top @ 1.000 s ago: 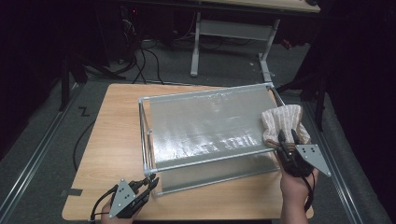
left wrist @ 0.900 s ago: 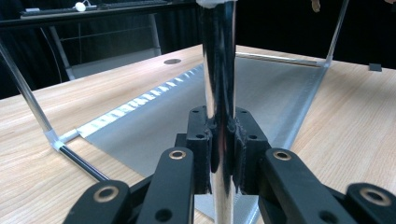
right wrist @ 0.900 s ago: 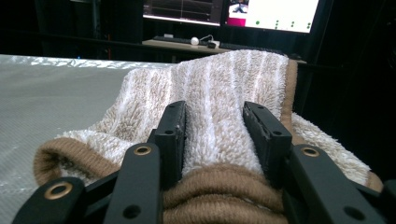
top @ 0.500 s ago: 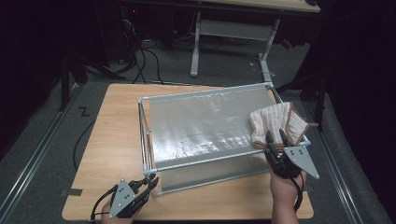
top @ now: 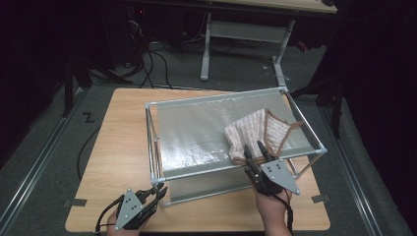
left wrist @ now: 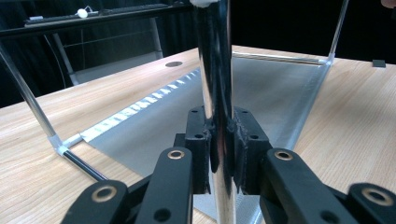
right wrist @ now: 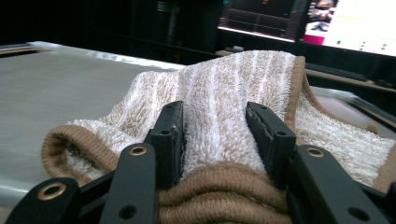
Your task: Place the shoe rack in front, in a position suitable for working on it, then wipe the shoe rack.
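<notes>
Left tongs [left wrist: 220, 154] clamped on rack's chrome post [left wrist: 215, 70]; right tongs [right wrist: 219, 135] half-open, jaws gripping bunched striped towel [right wrist: 224, 93] on mesh top [top: 196, 132].

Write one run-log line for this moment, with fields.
left tool: clamps chrome rack post | right tool: grips bunched beige striped towel | towel: on silver mesh rack top
</notes>
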`<action>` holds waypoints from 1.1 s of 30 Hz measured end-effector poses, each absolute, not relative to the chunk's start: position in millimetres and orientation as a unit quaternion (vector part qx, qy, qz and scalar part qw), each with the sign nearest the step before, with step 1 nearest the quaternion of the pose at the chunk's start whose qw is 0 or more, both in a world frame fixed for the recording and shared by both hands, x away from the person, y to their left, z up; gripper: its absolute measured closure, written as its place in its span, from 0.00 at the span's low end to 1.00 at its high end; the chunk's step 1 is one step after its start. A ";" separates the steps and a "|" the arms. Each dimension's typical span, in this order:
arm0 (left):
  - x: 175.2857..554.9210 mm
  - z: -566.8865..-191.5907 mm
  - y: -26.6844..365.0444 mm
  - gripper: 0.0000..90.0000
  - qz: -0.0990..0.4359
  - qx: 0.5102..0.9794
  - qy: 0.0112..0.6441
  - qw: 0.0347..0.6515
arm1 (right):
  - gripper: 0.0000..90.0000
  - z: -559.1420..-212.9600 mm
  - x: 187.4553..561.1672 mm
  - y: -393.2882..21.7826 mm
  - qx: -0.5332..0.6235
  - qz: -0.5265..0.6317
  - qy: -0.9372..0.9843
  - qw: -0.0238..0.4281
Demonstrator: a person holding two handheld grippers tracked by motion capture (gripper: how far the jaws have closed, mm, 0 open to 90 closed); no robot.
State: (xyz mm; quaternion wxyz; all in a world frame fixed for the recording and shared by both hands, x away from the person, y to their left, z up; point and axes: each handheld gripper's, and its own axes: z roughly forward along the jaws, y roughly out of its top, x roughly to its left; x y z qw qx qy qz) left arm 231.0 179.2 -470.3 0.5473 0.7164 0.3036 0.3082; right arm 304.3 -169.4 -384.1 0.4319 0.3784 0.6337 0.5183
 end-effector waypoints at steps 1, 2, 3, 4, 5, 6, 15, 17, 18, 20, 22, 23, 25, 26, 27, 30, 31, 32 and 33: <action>231.0 -470.3 179.1 0.87 0.308 0.716 0.304 0.547 | 0.65 -384.0 303.2 -164.6 0.375 0.520 0.636 0.429; 231.0 -470.4 179.0 0.87 0.309 0.716 0.304 0.547 | 0.65 -383.7 302.2 -160.2 0.373 0.521 0.639 0.427; 231.0 -470.4 179.0 0.87 0.309 0.716 0.304 0.547 | 0.65 -383.5 300.9 -155.5 0.372 0.521 0.640 0.424; 230.9 -470.3 178.9 0.87 0.309 0.716 0.304 0.547 | 0.65 -383.3 299.5 -150.7 0.369 0.522 0.643 0.422; 230.7 -470.3 178.7 0.87 0.309 0.716 0.305 0.547 | 0.65 -383.2 298.3 -146.1 0.363 0.523 0.646 0.420; 230.6 -470.3 178.4 0.87 0.311 0.715 0.306 0.547 | 0.65 -383.1 297.3 -141.7 0.359 0.525 0.649 0.418; 230.5 -470.3 178.1 0.87 0.310 0.714 0.308 0.546 | 0.65 -382.8 292.8 -108.5 0.331 0.535 0.668 0.397; 230.5 -470.2 178.0 0.87 0.310 0.714 0.309 0.546 | 0.65 -383.0 292.5 -100.9 0.325 0.537 0.671 0.394; 230.4 -470.2 178.0 0.87 0.310 0.714 0.309 0.546 | 0.65 -383.2 292.2 -96.7 0.322 0.538 0.673 0.393; 230.3 -470.2 178.0 0.87 0.310 0.714 0.309 0.546 | 0.66 -383.7 291.4 -88.2 0.315 0.540 0.676 0.391; 230.3 -470.1 177.9 0.87 0.310 0.714 0.310 0.545 | 0.66 -384.0 290.4 -80.5 0.309 0.542 0.678 0.388; 230.4 -470.1 177.9 0.87 0.310 0.714 0.310 0.545 | 0.66 -384.1 289.9 -77.0 0.306 0.543 0.679 0.387; 230.2 -470.3 177.8 0.87 0.311 0.714 0.310 0.545 | 0.66 -384.1 287.8 -70.9 0.302 0.543 0.681 0.387; 230.2 -470.3 177.8 0.87 0.311 0.714 0.309 0.545 | 0.66 -384.1 286.9 -68.5 0.300 0.542 0.681 0.389; 230.2 -470.4 177.7 0.87 0.311 0.714 0.310 0.546 | 0.67 -384.1 286.1 -66.4 0.298 0.543 0.682 0.388; 230.2 -470.4 177.6 0.87 0.311 0.714 0.310 0.546 | 0.67 -384.0 284.4 -61.6 0.297 0.546 0.684 0.382; 230.1 -470.4 177.6 0.87 0.311 0.714 0.310 0.546 | 0.66 -383.9 283.8 -60.2 0.296 0.547 0.685 0.381; 230.1 -470.3 177.5 0.87 0.312 0.714 0.310 0.545 | 0.66 -383.8 282.9 -58.4 0.296 0.548 0.685 0.380; 230.1 -470.3 177.5 0.87 0.312 0.714 0.310 0.545 | 0.66 -383.7 282.0 -56.7 0.295 0.549 0.685 0.378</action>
